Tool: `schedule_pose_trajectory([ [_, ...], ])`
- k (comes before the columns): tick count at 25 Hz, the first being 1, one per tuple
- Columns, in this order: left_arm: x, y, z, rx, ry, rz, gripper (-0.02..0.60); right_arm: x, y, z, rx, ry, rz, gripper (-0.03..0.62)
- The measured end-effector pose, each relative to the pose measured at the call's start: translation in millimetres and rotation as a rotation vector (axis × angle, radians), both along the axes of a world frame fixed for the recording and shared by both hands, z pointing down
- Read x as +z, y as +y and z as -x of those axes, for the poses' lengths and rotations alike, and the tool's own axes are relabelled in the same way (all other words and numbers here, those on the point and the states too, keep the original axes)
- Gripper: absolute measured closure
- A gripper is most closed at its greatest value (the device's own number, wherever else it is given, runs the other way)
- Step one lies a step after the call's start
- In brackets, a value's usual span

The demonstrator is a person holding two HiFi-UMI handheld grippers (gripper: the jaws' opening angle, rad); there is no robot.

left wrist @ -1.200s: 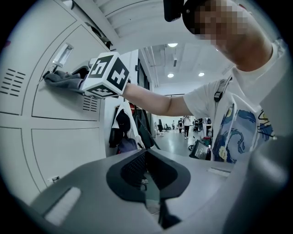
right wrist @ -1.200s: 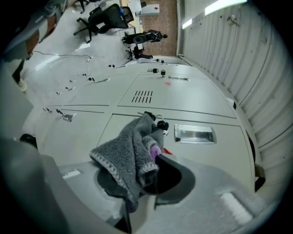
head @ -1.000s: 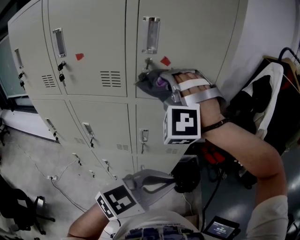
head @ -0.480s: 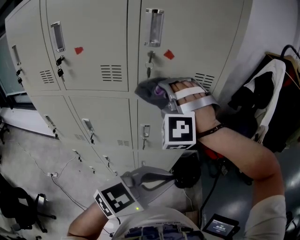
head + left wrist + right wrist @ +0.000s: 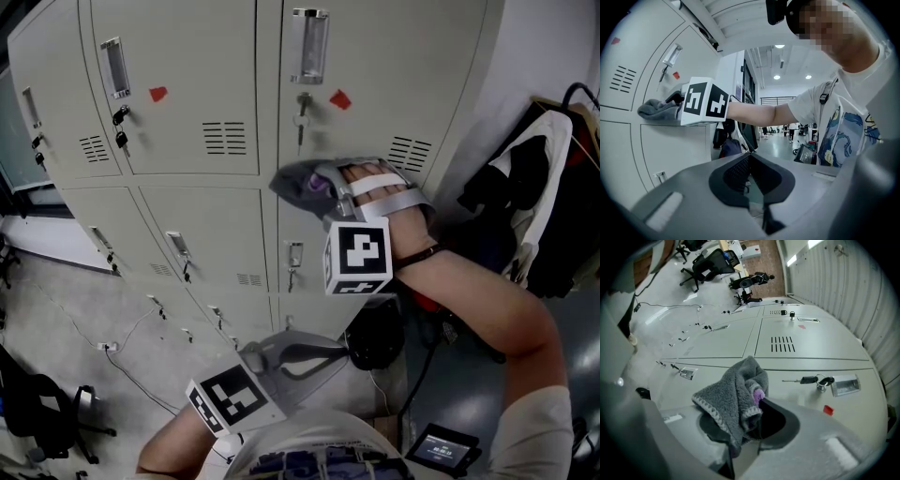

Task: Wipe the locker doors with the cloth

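Right gripper (image 5: 757,420), clamped on the grey cloth (image 5: 736,397), holds it against one locker door (image 5: 375,84); left gripper (image 5: 751,187) hangs empty, jaws together; wiping judged under way, other doors outstanding.

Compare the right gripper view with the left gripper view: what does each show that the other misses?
Only the right gripper view shows the right gripper with its fingers shut on the grey cloth, plus a black office chair. Only the left gripper view shows the left gripper, shut and empty, and the marker cube on the right one. Both show the cloth and the locker doors.
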State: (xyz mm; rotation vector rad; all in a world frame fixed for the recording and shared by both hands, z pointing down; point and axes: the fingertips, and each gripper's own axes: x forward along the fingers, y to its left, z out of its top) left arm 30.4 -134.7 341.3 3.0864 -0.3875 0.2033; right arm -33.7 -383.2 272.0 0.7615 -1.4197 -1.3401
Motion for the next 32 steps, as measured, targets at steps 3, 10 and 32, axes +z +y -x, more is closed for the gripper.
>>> schedule_pose_trajectory([
  [3, 1, 3, 2, 0.003, 0.0, 0.005, 0.578, 4, 0, 1, -0.003, -0.032, 0.053, 0.493],
  [10, 1, 11, 10, 0.009, 0.004, 0.005, 0.578, 16, 1, 5, -0.005, -0.137, 0.236, 0.493],
  [32, 19, 19, 61, -0.072, -0.028, -0.016, 0.578, 54, 128, -43, -0.078, -0.754, 0.661, 0.491],
])
